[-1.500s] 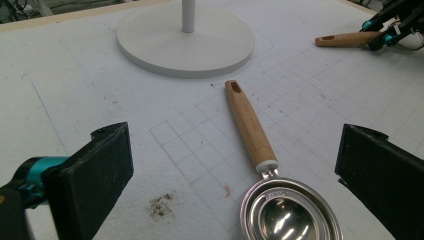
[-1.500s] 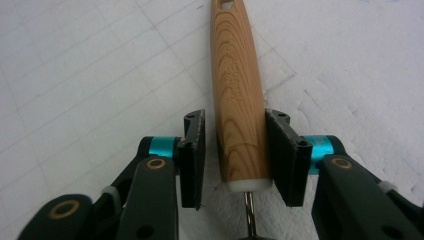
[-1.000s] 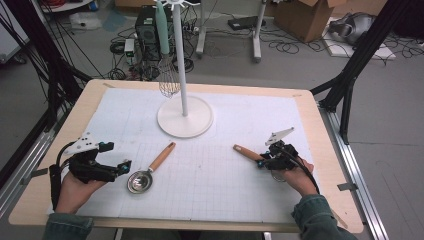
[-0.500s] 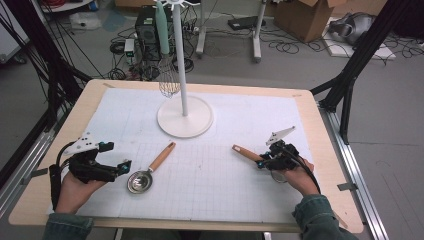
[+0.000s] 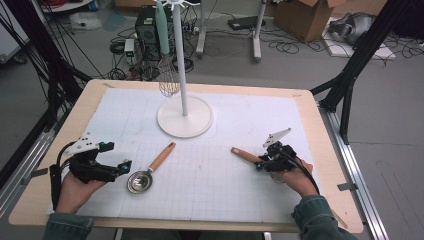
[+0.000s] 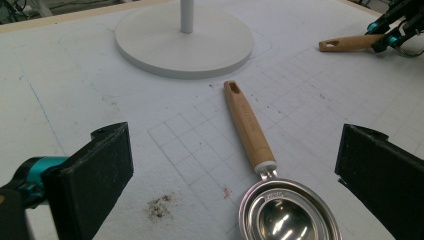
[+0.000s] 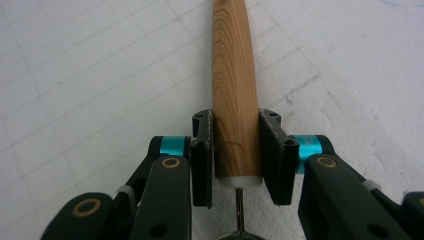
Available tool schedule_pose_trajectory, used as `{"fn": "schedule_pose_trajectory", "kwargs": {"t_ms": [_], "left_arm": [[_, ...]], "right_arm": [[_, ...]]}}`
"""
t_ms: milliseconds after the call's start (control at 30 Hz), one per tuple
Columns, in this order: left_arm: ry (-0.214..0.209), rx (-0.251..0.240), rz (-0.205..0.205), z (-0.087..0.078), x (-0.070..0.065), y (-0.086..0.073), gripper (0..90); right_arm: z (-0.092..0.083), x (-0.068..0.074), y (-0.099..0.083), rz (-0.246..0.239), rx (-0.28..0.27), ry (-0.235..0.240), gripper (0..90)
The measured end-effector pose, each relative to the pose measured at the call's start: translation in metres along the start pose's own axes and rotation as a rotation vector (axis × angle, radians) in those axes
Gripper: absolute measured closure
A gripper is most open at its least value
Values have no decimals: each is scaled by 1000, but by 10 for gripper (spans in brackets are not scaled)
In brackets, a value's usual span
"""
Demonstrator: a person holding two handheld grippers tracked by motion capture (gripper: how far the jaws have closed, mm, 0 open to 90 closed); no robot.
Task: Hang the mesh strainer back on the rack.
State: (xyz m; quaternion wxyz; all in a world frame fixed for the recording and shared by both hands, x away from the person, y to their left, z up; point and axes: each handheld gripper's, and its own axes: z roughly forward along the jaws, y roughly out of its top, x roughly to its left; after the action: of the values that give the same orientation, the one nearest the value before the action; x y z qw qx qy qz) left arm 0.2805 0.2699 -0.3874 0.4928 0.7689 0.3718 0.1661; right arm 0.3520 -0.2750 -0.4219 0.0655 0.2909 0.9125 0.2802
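**Gripping a wooden-handled utensil beside a measuring spoon and a hanging rack**

Clamped between the pads of the right gripper (image 5: 261,163) is the wooden handle (image 7: 235,85) of a utensil, held near its white collar, where a thin metal shaft emerges; the utensil's head cannot be made out. In the high view this handle (image 5: 244,155) is seen low over the white gridded mat (image 5: 215,185), at the table's right, pointing toward the centre. The left gripper (image 5: 120,168) is held at the table's left with its jaws spread wide and nothing between them; its black pads (image 6: 107,165) are seen on either side of the left gripper view. Just beside it, a measuring spoon (image 5: 150,169) is laid flat on the mat, its steel bowl (image 6: 289,215) nearest the gripper and its wooden handle angled toward the round white base (image 5: 185,117) of a rack stand. A whisk (image 5: 169,80) with a pale green handle is hung from the rack's top. The two grippers are kept well apart.
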Motion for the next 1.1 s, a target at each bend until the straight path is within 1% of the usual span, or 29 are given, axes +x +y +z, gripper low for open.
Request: {"fn": "schedule_pose_trajectory", "kwargs": {"t_ms": [67,167,267,333,400,433,467,500,567,633,767,867,1100], "left_arm": [[0,0,-1,0,0,0,25],[0,1,1,0,0,0,25],[-1,1,0,1,0,0,25],[-4,4,-1,2,-1,-1,25],[-5,8,5,3,-1,0,25],[-8,6,-1,3,-2,0,25],[-8,8,4,3,-2,0,25],[-9,8,3,3,-2,0,25],[-7,6,4,3,-2,0,25],[-8,4,2,3,-2,0,25],[-8,5,-1,3,-1,-1,25],[-9,4,0,4,-1,-1,25],[-10,2,-2,3,0,-1,25]], "right_arm": [[0,1,0,-8,9,-12,692],[0,4,0,-43,42,-42,679],[0,5,-1,-57,51,-50,677],[1,5,-1,-58,54,-51,678],[1,4,-1,-45,53,-44,687],[1,3,-1,-44,47,-44,692],[1,4,-1,-29,49,-41,696],[1,4,-1,-25,50,-40,698],[1,4,-1,-31,49,-41,701],[0,4,-1,-28,40,-40,702],[-2,2,-4,2,8,-3,703],[-4,2,-4,12,-19,20,703],[-12,2,-2,23,-84,47,703]]}}
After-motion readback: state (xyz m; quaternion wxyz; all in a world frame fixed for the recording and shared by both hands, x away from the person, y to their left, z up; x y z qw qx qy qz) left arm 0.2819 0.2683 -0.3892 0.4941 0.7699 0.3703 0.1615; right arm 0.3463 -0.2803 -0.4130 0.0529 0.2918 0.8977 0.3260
